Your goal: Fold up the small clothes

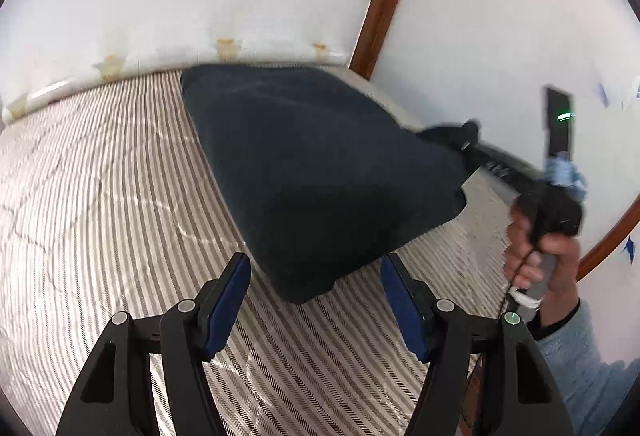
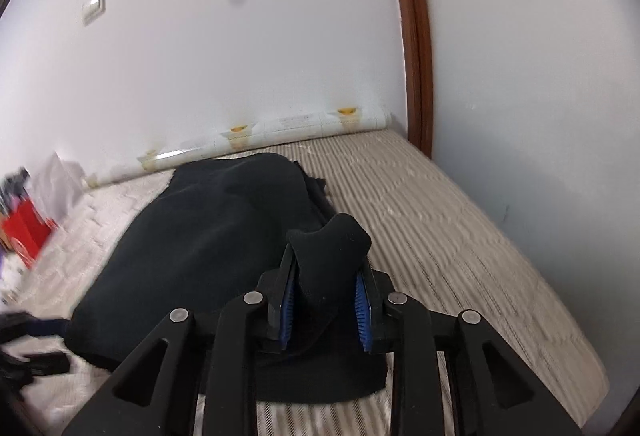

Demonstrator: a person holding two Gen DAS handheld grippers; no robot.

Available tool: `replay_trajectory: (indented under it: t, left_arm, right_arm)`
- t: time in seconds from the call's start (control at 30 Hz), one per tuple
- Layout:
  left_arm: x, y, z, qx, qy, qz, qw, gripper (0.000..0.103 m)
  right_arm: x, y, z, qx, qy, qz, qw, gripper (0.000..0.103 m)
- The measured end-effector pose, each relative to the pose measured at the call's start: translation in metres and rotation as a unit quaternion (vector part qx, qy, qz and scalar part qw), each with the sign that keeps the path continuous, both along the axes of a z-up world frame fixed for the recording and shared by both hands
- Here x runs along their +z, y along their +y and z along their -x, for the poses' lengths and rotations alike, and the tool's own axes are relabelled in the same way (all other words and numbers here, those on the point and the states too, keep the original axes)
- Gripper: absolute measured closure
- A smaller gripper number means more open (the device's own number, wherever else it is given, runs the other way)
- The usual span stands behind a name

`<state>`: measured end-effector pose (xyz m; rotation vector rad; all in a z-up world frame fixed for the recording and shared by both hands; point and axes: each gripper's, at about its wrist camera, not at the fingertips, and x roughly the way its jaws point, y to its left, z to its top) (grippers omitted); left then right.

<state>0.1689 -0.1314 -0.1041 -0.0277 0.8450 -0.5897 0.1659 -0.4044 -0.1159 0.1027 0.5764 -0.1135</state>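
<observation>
Here the red box (image 2: 28,232) far left of the right gripper (image 2: 326,300) is blurred. That gripper's pads pinch a bunched fold of the dark garment (image 1: 320,171), which lies on the striped mattress (image 1: 100,195). The left gripper (image 1: 316,300) hovers unclenched, empty, just short of its near corner.
</observation>
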Motion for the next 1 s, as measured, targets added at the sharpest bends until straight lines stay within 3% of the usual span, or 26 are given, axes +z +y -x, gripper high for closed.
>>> replay_trajectory:
  t: [0.13, 0.27, 0.43, 0.6, 0.7, 0.83, 1.0]
  left_arm:
    - [0.014, 0.004, 0.003, 0.017, -0.027, -0.011, 0.9994, 0.037]
    - [0.002, -0.004, -0.013, 0.047, -0.023, -0.059, 0.9969, 0.037]
    - [-0.012, -0.006, -0.028, 0.054, 0.004, -0.046, 0.9975, 0.037]
    - [-0.011, -0.010, -0.025, 0.056, -0.001, -0.055, 0.9969, 0.037]
    - [-0.013, -0.010, -0.028, 0.059, 0.002, -0.053, 0.9968, 0.037]
    - [-0.012, -0.006, -0.027, 0.061, 0.008, -0.045, 0.9971, 0.037]
    - [-0.009, -0.002, -0.025, 0.065, 0.008, -0.043, 0.9970, 0.037]
  right_arm:
    - [-0.019, -0.005, -0.004, -0.020, 0.049, 0.000, 0.999, 0.087]
    - [-0.033, -0.008, 0.015, -0.012, 0.064, 0.009, 0.998, 0.087]
    - [-0.018, -0.006, 0.027, -0.006, 0.065, 0.023, 0.998, 0.084]
    - [0.017, 0.010, 0.028, -0.004, 0.012, 0.056, 0.998, 0.079]
    - [0.006, 0.014, 0.009, -0.007, 0.036, 0.068, 0.997, 0.079]
    - [-0.033, 0.003, -0.007, -0.039, 0.105, 0.074, 0.991, 0.081]
    - [-0.031, 0.001, 0.006, -0.051, 0.102, 0.072, 0.991, 0.080]
